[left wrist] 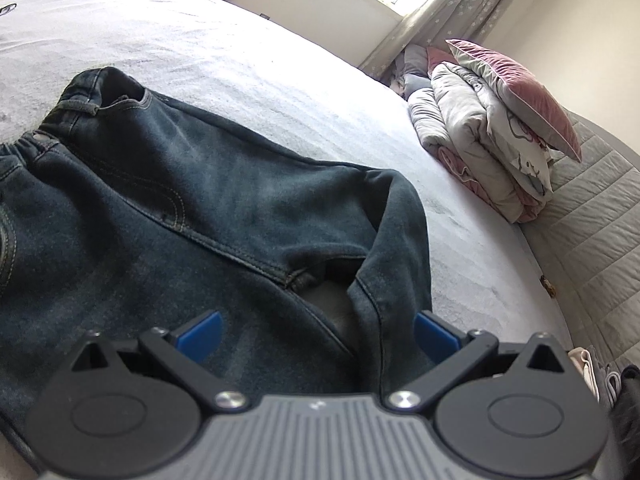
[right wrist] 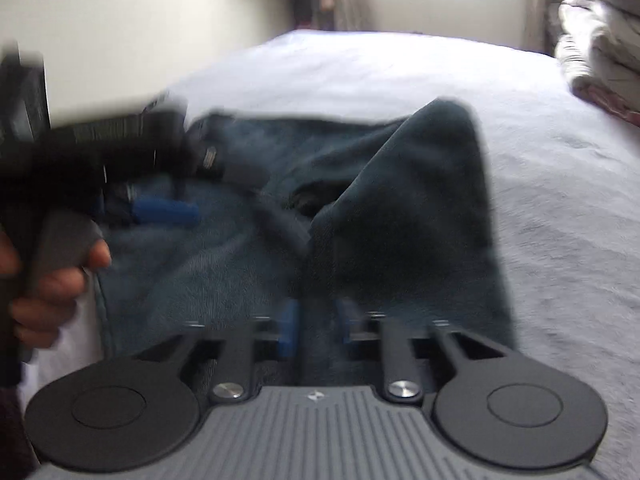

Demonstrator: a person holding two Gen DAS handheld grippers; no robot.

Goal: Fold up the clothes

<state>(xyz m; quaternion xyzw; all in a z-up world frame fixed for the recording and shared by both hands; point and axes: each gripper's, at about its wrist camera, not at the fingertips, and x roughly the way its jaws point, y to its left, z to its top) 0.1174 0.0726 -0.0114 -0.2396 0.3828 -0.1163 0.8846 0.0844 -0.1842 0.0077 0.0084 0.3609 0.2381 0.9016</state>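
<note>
The fold is looking only partly made: the dark jeans (left wrist: 208,216) are lying on the pale bed cover (left wrist: 248,52), and in the right wrist view one leg is rising in a loose hump (right wrist: 420,208) toward one o'clock from the camera, draped over the rest instead of lying flat. Judging from that, a first fold-over is sitting in place, while smoothing it and folding the pair down to a compact shape are still waiting.

In the left wrist view the elastic waistband is showing at nine to ten o'clock, with pale stitching running along the seams and the crotch seam gaping open near the centre. The denim is looking soft, faded and a little creased.

The left gripper (left wrist: 318,334) is hovering with its blue pads spread wide over the cloth, gripping nothing. The right gripper (right wrist: 316,330) is standing partly open, its pads set narrowly apart with denim showing in the gap; that view is blurred, so whether the pads are touching the cloth is not clear. A hand (right wrist: 48,292) at eight o'clock is holding the left tool's handle.

A stack of folded bedding (left wrist: 492,136) is sitting well apart at two o'clock
</note>
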